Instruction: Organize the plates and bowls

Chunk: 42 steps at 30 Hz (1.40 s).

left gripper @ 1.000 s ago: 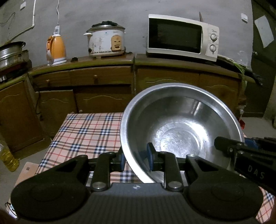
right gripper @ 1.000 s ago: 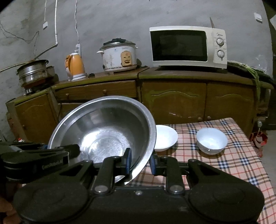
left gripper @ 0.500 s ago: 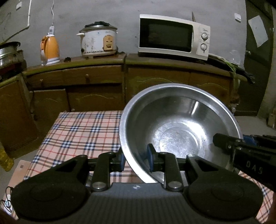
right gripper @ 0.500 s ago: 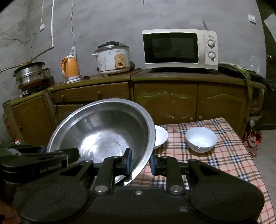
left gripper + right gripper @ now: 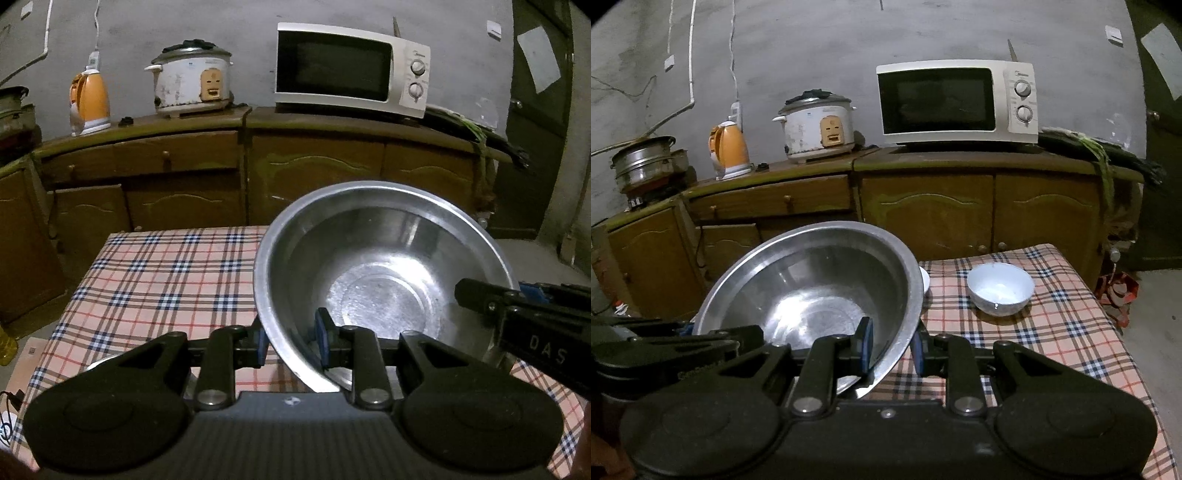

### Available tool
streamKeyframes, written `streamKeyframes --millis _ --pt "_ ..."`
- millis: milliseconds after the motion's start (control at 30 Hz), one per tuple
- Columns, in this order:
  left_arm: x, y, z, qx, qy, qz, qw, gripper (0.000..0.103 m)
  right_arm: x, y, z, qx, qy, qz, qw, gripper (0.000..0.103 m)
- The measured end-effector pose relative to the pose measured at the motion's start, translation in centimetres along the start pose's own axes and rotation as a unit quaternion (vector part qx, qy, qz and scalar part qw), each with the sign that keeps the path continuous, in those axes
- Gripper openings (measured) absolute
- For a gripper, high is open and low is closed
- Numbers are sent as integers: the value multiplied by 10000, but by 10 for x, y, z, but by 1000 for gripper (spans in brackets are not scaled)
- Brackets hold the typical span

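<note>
A large steel bowl (image 5: 380, 280) is held above the plaid table (image 5: 155, 280) by both grippers. My left gripper (image 5: 290, 341) is shut on its left rim. My right gripper (image 5: 892, 347) is shut on its right rim, where the bowl (image 5: 812, 295) shows tilted toward me. The right gripper also shows at the right in the left wrist view (image 5: 524, 314). A white bowl (image 5: 1000, 288) sits on the table at the far right. Another white dish (image 5: 924, 280) is mostly hidden behind the steel bowl.
Wooden cabinets (image 5: 923, 206) stand behind the table with a microwave (image 5: 956, 103), a rice cooker (image 5: 816, 129), an orange kettle (image 5: 728, 149) and a steel pot (image 5: 642, 166). A door (image 5: 539, 122) is at the right.
Both grippers have carried the steel bowl to the right; it now covers more of the white dish behind it. The grip has not changed.
</note>
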<state>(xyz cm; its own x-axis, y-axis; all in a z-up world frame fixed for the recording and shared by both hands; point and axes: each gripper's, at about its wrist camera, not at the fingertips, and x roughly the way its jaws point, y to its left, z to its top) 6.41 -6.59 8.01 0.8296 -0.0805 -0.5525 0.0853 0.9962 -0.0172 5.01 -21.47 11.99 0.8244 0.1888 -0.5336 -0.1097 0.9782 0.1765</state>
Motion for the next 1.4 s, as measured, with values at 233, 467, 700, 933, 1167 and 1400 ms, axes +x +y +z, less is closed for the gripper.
streamKeyframes --millis 233,467,700,933,1167,1400 --pt "0 -8 -5 42 43 -98 9999 27 -6 -10 -7 47 6 -76 10000 28" --pt "0 -17 -10 94 68 -165 9998 27 -11 -20 -13 109 19 -150 9998 29" --pt "1 -25 -14 164 113 -239 9995 27 -15 -30 -19 142 46 -238 9996 29" --pt "3 -32 -19 225 169 -286 9992 27 -16 -39 -24 190 99 -298 9993 29" --pt "7 -39 -24 288 269 -367 9985 28 -15 -49 -31 246 178 -376 9988 29" --pt "11 -47 -29 346 356 -448 9978 28 -14 -60 -39 326 249 -440 9982 29"
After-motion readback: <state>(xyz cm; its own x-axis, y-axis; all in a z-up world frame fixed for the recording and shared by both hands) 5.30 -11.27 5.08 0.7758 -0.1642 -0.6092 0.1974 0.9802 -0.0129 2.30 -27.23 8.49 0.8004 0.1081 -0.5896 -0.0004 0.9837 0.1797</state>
